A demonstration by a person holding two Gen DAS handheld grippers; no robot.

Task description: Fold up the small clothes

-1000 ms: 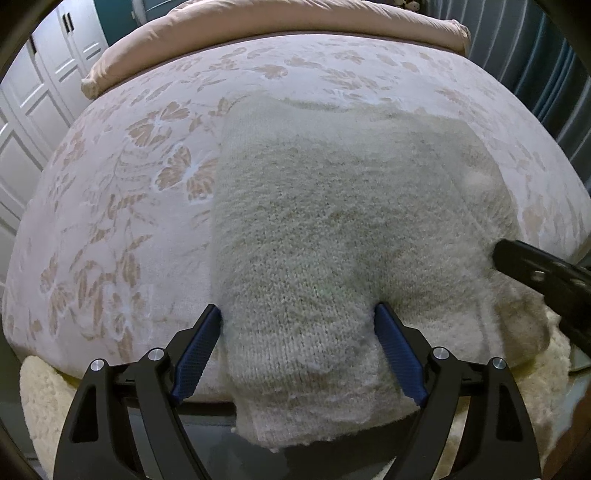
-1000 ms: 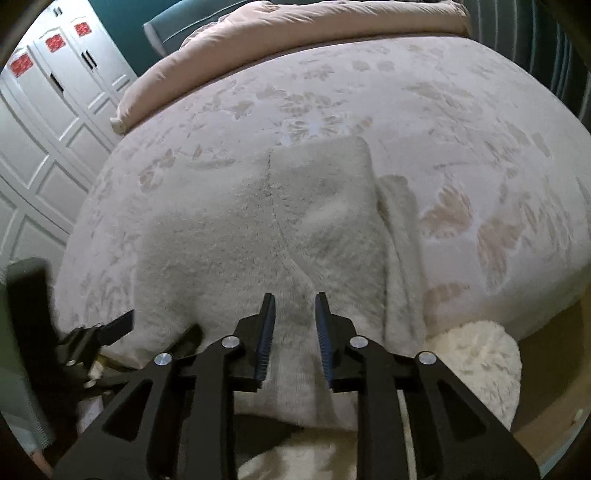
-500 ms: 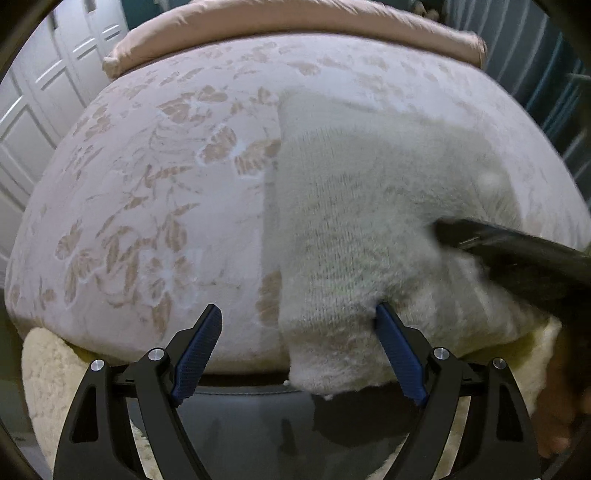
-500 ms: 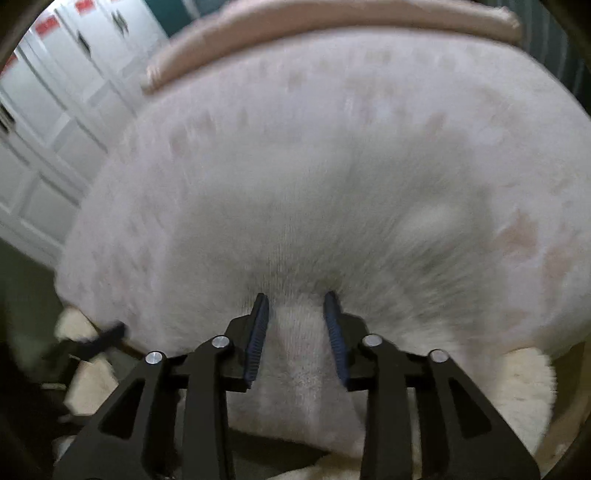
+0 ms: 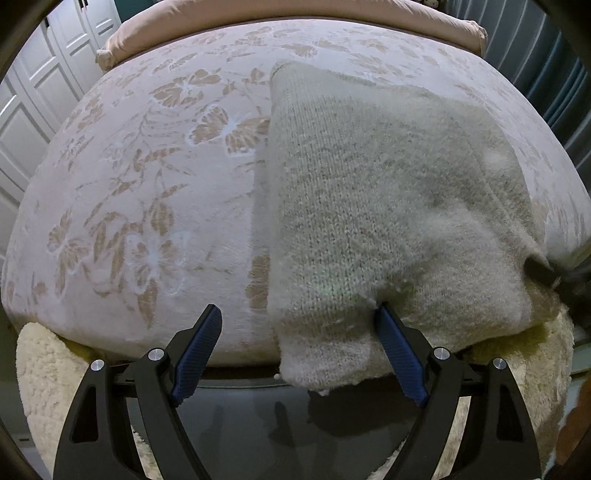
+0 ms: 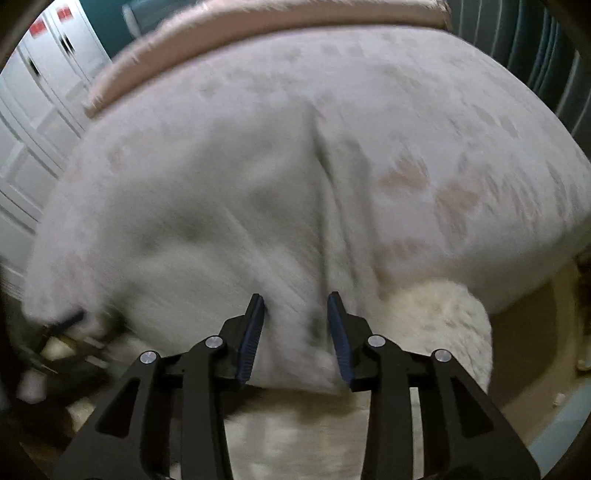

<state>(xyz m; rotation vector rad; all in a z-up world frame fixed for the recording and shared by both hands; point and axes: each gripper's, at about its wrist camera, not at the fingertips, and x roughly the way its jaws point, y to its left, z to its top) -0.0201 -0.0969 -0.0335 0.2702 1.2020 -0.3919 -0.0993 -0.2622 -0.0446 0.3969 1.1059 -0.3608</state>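
Observation:
A cream knit sweater [image 5: 369, 206] lies on the floral bedspread [image 5: 147, 177], its near edge hanging over the bed's front edge. My left gripper [image 5: 299, 347] is open at that edge; the hanging flap sits between its jaws, against the right pad [image 5: 399, 358]. In the blurred right wrist view the sweater [image 6: 221, 229] is pulled into ridges toward my right gripper [image 6: 295, 332], whose jaws stand apart with the sweater's near edge between them. The right gripper's tip also shows in the left wrist view [image 5: 543, 273], under the sweater's right corner.
A pink pillow roll [image 5: 295, 14] lies along the far edge of the bed. A fluffy cream rug [image 6: 424, 332] lies on the floor below the bed's front edge. White cupboard doors [image 5: 33, 92] stand at the left, dark curtains [image 5: 569, 74] at the right.
The right gripper's jaws have widened from nearly closed to apart. The sweater's right part now bunches toward it. The left gripper has shifted left, so the hanging flap now sits by its right pad.

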